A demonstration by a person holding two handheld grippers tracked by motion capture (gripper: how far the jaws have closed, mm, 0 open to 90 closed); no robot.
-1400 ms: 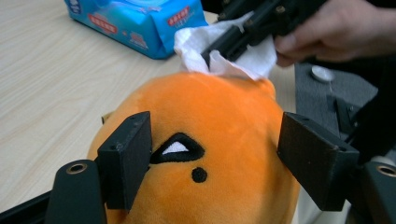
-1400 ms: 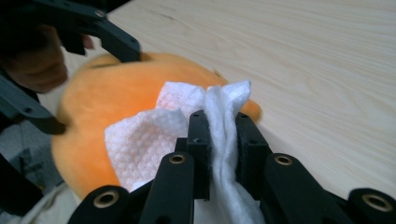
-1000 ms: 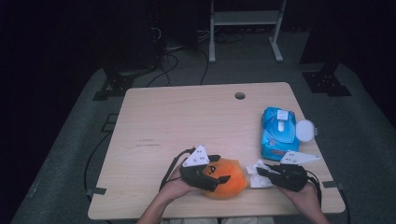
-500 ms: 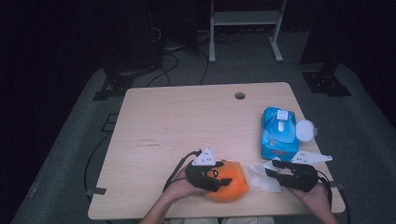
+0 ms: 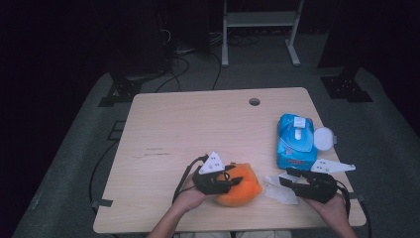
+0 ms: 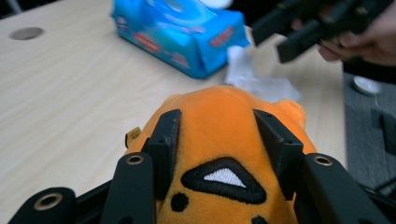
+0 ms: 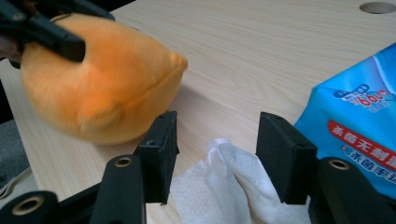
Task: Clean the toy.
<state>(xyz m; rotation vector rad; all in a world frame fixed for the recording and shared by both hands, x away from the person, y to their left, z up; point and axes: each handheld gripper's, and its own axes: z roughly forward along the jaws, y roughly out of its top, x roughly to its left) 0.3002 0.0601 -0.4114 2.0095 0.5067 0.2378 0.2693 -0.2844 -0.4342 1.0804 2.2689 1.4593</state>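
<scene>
Plush orange toy is the landmark here: it sits on the tabletop near my edge, and my left tool has just been closing and now pinches it, the two black pads sunk into the fur on either side of its rounded top, as the left gripper view shows. It looks light and very soft, so it will squash and give no firm edge; I judge that the sides of the stuffed body are the right place to hold, since the fur there fills the jaws and should not slip. Just to the right of the toy lies a crumpled white wipe, thin, limp and probably damp, likely to fold or tear if tugged by a corner. My right tool has just been opening and stands fairly wide, its pads either side of the raised tuft of the wipe without pressing on it. I would take that bunched ridge, where several layers gather, not a single flat edge. Beyond the wipe, farther from the toy and away from me, lies the blue wipes pack with its white lid flipped open.
</scene>
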